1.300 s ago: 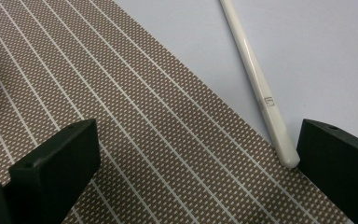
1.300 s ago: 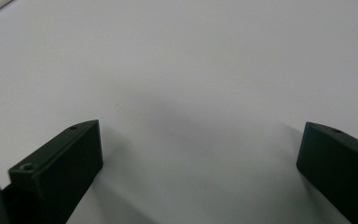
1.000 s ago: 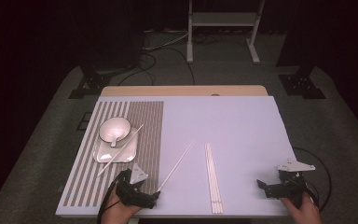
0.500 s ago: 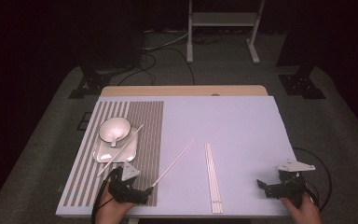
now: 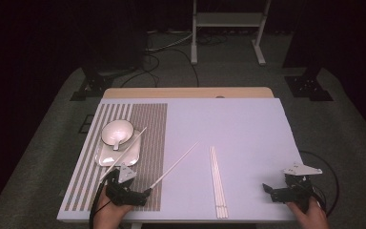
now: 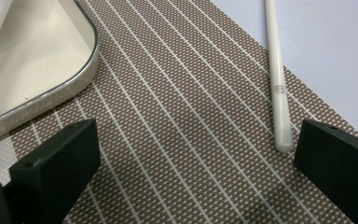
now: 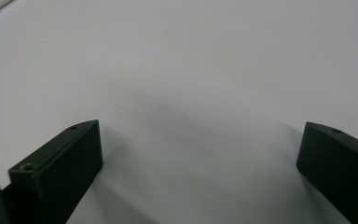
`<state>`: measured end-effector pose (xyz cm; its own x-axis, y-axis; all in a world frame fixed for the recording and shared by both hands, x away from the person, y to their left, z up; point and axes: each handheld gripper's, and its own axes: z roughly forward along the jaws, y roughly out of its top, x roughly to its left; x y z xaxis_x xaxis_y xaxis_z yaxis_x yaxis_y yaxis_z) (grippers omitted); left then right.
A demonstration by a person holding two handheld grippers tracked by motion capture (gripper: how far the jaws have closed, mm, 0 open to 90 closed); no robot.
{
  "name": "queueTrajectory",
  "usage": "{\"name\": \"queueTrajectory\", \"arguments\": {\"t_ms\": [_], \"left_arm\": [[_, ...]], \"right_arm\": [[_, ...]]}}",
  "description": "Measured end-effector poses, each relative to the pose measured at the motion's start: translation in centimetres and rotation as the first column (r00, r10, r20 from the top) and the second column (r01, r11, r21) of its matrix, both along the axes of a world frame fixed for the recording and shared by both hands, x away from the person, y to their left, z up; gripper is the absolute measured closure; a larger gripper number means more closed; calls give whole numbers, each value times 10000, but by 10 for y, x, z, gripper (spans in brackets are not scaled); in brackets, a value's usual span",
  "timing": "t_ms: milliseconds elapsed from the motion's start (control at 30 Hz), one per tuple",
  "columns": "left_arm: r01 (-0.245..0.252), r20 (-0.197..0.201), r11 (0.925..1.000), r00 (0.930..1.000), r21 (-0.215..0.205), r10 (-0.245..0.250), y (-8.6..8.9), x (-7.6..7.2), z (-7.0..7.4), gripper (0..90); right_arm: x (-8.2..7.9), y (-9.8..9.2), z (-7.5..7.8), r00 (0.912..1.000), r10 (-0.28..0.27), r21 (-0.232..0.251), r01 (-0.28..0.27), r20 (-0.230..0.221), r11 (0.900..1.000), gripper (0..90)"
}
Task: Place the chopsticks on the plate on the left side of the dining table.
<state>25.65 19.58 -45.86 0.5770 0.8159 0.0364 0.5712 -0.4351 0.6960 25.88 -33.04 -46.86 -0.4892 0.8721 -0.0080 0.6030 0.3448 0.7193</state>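
left hand-held gripper (image 6: 196,154) wide open beside a loose chopstick (image 6: 278,79), holding nothing.

its jaws rest spread over the brown striped placemat (image 6: 182,107), and the chopstick's near end lies on the mat just inside the right-hand jaw, whether touching i cannot tell; a white tray (image 6: 32,65) sits at the far left. the right hand-held gripper (image 7: 200,163) is also wide open and holds nothing, low over the bare pale tabletop (image 7: 205,70).

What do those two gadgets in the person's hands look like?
Both are black hand-held tools. The left gripper and the right gripper each end in two blocky black jaws with small screw holes, carry a grey three-cornered plate on top, and trail a black cable. No sleeves are visible.
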Motion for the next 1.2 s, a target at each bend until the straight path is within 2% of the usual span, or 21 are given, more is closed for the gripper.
{"name": "queueTrajectory", "arguments": {"t_ms": [400, 700, 800, 1000, 1200], "left_arm": [[644, 89, 9972, 9979, -370, -641, -23, 2, 2, 0], [810, 129, 9920, 9967, -972, -801, -38, 13, 5, 0], [867, 144, 9907, 9962, -1049, -857, -46, 17, 5, 0], [992, 147, 9891, 9951, -1086, -982, -57, 26, 4, 0], [1019, 76, 9907, 9948, -897, -1016, -64, 37, 0, 0]], "right_arm": [[0, 0, 0, 10000, 0, -2, 0, -1, 10000, 0], [0, 0, 0, 10000, 2, -3, -2, -5, 10000, 0], [0, 0, 0, 10000, 2, -2, -2, -6, 10000, 0], [0, 0, 0, 10000, 0, -2, 0, -6, 10000, 0], [0, 0, 0, 10000, 3, -3, -3, -3, 10000, 0]]}}
